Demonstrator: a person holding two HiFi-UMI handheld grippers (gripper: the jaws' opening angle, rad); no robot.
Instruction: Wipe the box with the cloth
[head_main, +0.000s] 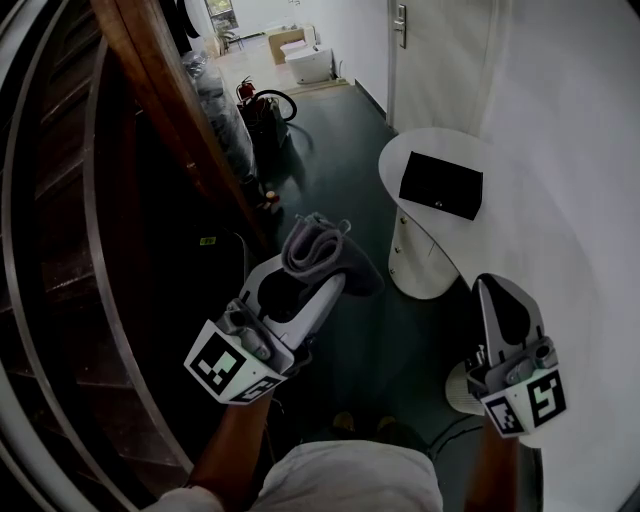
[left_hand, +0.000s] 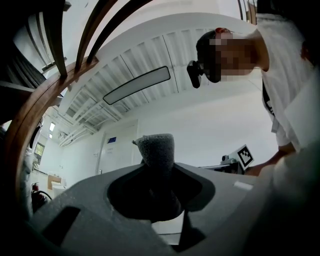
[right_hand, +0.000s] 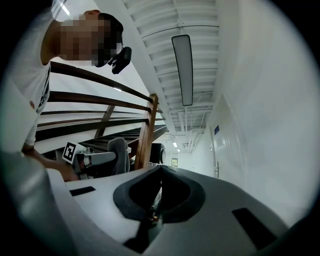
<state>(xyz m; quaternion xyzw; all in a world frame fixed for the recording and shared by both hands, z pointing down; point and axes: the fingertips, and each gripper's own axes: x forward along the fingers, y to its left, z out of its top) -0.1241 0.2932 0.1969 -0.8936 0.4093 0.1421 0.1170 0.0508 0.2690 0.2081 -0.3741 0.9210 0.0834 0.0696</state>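
The dark green floor (head_main: 340, 170) takes up the middle of the head view, with a dark staircase with a curved brown wooden handrail (head_main: 150, 80) along its left side and a plain white wall (head_main: 585, 160) along its right. A white table with a rounded edge (head_main: 420, 150) stands against that wall on a white pedestal base. On the table top lies the flat black rectangular box (head_main: 441, 185), flat on its underside and closed, so its contents cannot be seen; nothing else lies on the table around it. The box is well apart from both grippers, beyond them and nearer the right one. The left hand-held gripper (head_main: 318, 272) is held over the floor, angled up and to the right, and is clenched on the folded grey cloth (head_main: 312, 245). The left gripper view confirms this: the cloth (left_hand: 156, 150) stands upright between the jaws, pinched at its lower part, with its rounded top rising clear above the left hand-held gripper (left_hand: 155, 172). The right hand-held gripper (head_main: 492, 290) is held just beside the near edge of the table; the right gripper view shows the jaws of the right hand-held gripper (right_hand: 159, 172) pressed together with nothing between them. The two grippers are apart and neither touches the table or the box.
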